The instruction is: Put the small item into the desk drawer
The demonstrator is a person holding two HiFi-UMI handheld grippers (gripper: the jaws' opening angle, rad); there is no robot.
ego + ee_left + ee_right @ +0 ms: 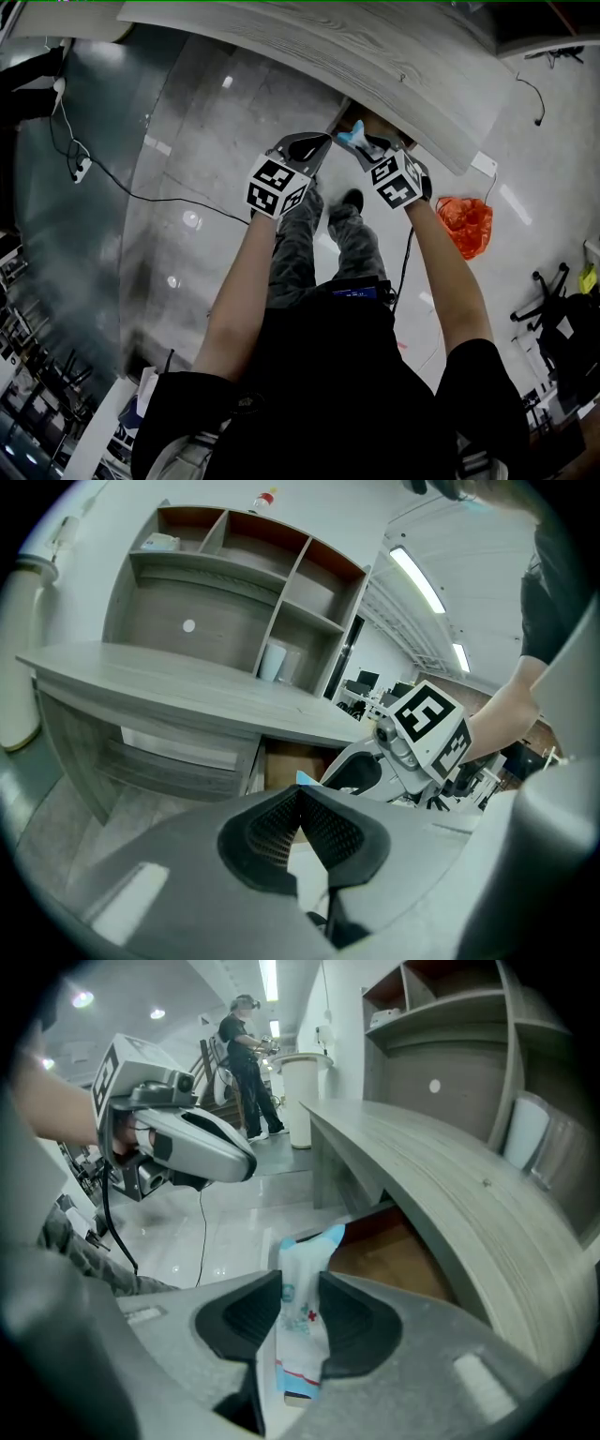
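The open desk drawer (392,1252) under the grey wood-grain desk top (448,1174) shows a bare brown wooden floor; the rest of its inside is hidden by the desk's edge. The grey shelf unit (234,583) on the desk holds a small pale box (159,542) in its upper left compartment and a white cylinder (272,661) in a lower one.

The right gripper (302,1290) is clenched on the small white and light-blue packet (302,1330), which hangs in the air at the drawer's mouth, not lying inside it. The left gripper (300,795) has its jaws pressed together with nothing between them, and it hovers just beside the right one, in front of the drawer's opening.

On the glossy floor an orange plastic bag (466,223) lies near the desk, and a thin black cable (141,192) runs across the floor on the other side. In the right gripper view a white round bin (300,1101) stands at the desk's far end, with a person (246,1063) behind it.

The packet stands on edge between the pads. Its long axis runs along the jaws, and its light-blue end points forward toward the drawer.
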